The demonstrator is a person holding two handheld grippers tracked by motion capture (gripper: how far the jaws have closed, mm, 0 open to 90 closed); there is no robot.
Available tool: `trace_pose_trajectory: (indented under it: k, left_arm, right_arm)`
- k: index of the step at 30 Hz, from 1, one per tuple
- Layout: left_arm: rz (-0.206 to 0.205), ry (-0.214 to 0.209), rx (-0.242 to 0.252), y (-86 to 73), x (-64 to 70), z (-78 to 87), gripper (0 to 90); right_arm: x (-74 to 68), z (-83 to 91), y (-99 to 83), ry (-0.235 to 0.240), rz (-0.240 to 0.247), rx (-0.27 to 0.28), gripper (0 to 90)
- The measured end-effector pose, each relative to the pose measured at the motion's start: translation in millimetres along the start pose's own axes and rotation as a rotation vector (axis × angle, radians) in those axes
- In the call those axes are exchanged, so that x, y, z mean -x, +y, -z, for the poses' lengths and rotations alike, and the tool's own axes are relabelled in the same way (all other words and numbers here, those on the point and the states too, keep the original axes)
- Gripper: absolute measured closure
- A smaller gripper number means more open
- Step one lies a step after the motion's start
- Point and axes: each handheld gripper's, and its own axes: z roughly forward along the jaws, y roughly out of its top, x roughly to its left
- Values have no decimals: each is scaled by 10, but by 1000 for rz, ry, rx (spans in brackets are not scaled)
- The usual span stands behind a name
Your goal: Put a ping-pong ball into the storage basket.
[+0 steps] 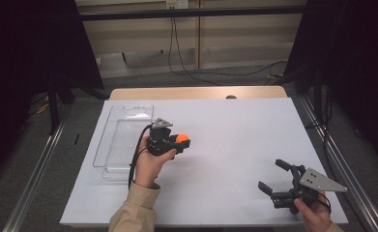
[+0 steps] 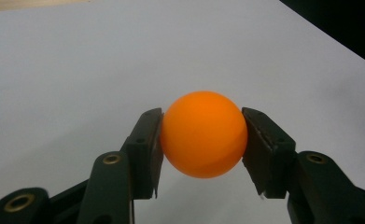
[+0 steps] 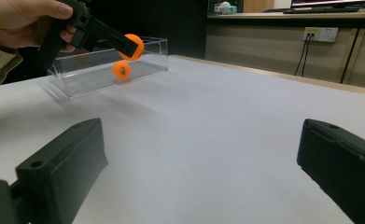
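An orange ball point(image 2: 203, 134) is pinched between the two black jaws of my left gripper point(image 2: 203, 142), held above the white sheet. In the high view the left gripper point(image 1: 181, 141) and the ball point(image 1: 182, 137) hang just right of a clear plastic tray point(image 1: 110, 121). My right gripper point(image 1: 275, 175) rests near the front right of the sheet, open with nothing between its jaws. From the right gripper point(image 3: 203, 163) I see the held ball point(image 3: 134, 46) in front of the tray point(image 3: 154, 52). A second orange round shape point(image 3: 122, 70) shows low at the tray; ball or reflection, I cannot tell.
A white sheet point(image 1: 239, 125) covers most of the wooden table point(image 1: 196, 92). Metal rails run along both sides on the floor. Cables hang down the back wall point(image 1: 177, 48). Dark curtains stand at left and right.
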Motion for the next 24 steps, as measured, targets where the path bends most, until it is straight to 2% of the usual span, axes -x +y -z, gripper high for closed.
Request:
trace_pose_trajectory:
  k: [19,22,24]
  left_arm:
    - [10,17,5,6,-64,80,508]
    - [26,18,22,7,-75,97,508]
    - [18,22,17,11,-93,122,508]
  right_arm:
    - [0,1,0,0,0,0,9]
    - [0,2,0,0,-3,1,9]
    - [2,1,0,-1,-2,1,9]
